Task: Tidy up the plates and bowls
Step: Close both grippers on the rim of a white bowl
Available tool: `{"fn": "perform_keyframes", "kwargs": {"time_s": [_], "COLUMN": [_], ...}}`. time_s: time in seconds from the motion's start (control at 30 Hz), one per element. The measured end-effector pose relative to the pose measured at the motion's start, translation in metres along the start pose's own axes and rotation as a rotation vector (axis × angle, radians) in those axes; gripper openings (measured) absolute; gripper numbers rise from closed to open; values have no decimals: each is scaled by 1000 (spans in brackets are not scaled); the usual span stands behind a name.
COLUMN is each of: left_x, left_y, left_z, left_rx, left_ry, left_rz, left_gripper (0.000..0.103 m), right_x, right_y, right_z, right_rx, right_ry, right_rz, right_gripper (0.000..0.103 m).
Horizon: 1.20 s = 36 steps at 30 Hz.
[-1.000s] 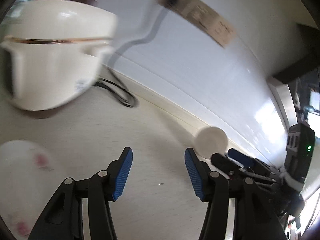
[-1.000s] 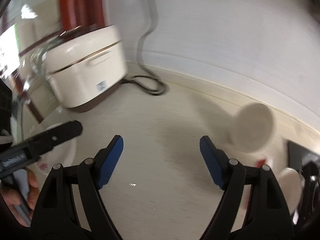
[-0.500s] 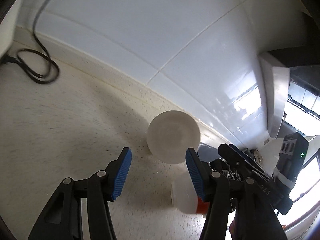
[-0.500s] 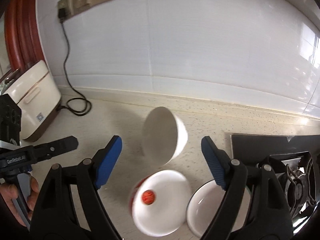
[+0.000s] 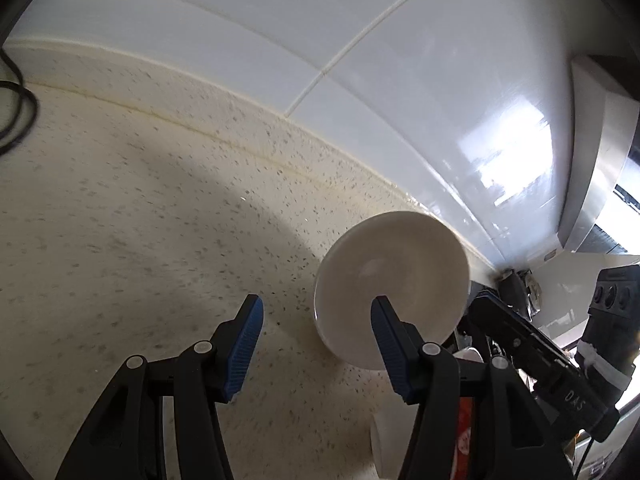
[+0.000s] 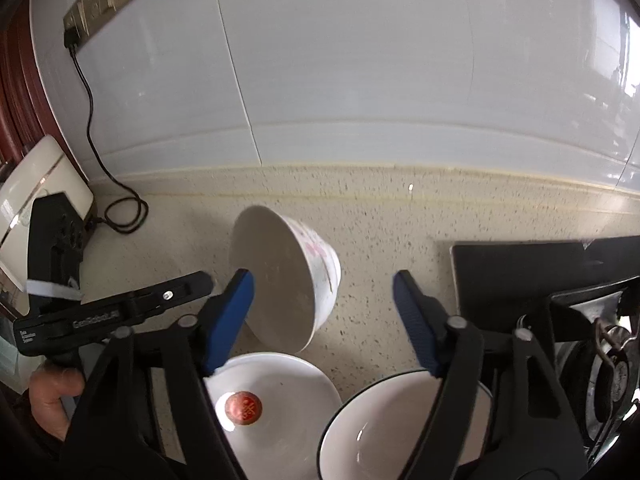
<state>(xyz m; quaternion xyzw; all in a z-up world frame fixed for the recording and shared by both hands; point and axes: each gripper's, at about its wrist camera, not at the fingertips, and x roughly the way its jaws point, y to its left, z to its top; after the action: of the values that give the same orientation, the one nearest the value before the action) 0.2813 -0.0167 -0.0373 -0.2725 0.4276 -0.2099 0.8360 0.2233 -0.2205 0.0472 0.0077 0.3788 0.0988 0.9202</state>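
Countertop (image 6: 380, 216); "GenRobot.AI" hand-held gripper (image 6: 188, 284) (left)

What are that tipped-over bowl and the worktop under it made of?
The tipped bowl looks like glazed ceramic: glossy white, with a faint pink print on its side; it could be melamine. The worktop looks like polished stone or a stone composite: cream with fine dark specks, faintly shiny.
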Motion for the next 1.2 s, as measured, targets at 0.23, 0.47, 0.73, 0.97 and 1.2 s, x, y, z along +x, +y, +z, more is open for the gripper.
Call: {"fn": "perform_keyframes", "kwargs": {"time_s": [0.23,0.47,0.73,0.97,1.2], "left_x": [24,35,15,-4,-19], "left_y": [-10,-8,-22,-26,-28], "left_z": [-3,-7,3,2,2], "left_rx": [24,17,60,70,53], "left_ry": [49,80,28,-1,-34], "left_rz": [21,32,49,78,66], "left_gripper": [47,12,9,8,8], "right_x": [17,25,24,23,10], "right_y": [-14,-15,-19,-16,-7], "right_z": [-7,-9,-9,-9,-5], "right_rx": [41,40,57,52,28], "right_ry": [64,81,72,67,21], "right_rz": [6,48,47,66,89], "right_gripper": [34,15,14,15,15]}}
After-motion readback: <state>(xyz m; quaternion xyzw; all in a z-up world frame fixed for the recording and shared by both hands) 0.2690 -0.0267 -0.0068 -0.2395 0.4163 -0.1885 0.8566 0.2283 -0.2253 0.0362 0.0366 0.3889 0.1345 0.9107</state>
